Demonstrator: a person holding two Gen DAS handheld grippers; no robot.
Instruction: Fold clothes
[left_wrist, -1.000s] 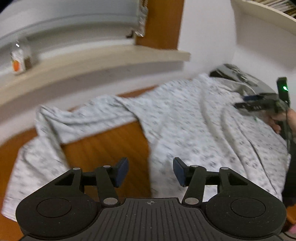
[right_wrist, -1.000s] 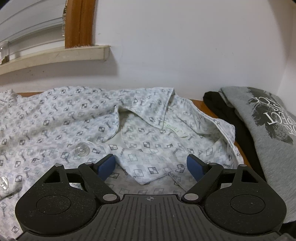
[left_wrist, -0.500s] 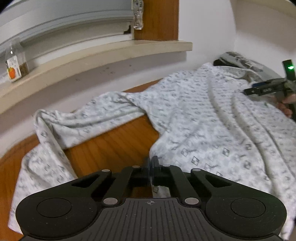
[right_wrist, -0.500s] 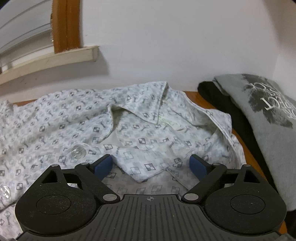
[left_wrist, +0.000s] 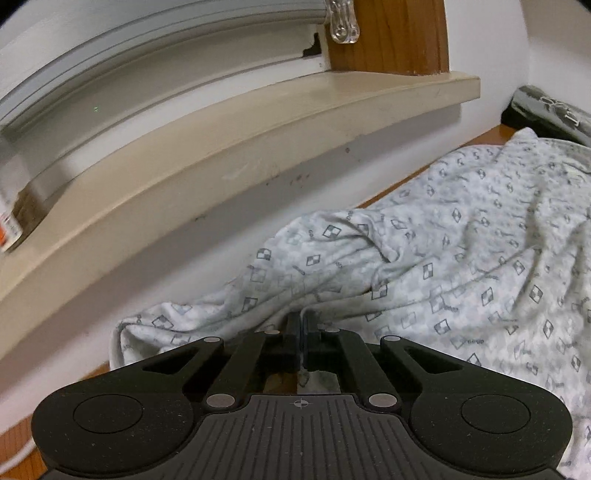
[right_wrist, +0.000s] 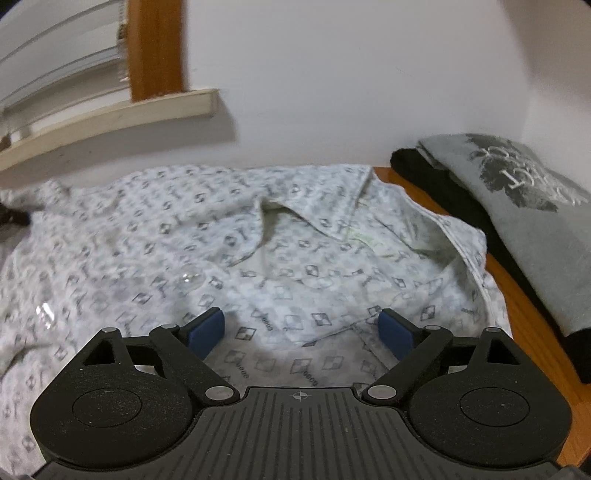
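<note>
A white shirt with a grey square print (left_wrist: 461, 258) lies spread on a wooden table, collar side up in the right wrist view (right_wrist: 280, 258). My left gripper (left_wrist: 303, 332) is shut on the shirt's edge near the hem and holds the cloth bunched and lifted close to the wall. My right gripper (right_wrist: 301, 330) is open and empty, hovering just above the shirt's front below the collar (right_wrist: 314, 218). Clear buttons (right_wrist: 192, 278) show on the placket.
A folded grey printed T-shirt (right_wrist: 517, 206) on a black garment (right_wrist: 436, 177) lies at the table's right end. A beige window sill (left_wrist: 221, 155) juts out from the white wall above the table. The wooden table edge (right_wrist: 517, 306) shows at right.
My left gripper closed on the shirt's edge and carried it up and toward the wall, bunching the cloth. My right gripper stayed open and drew back slightly from the collar.
</note>
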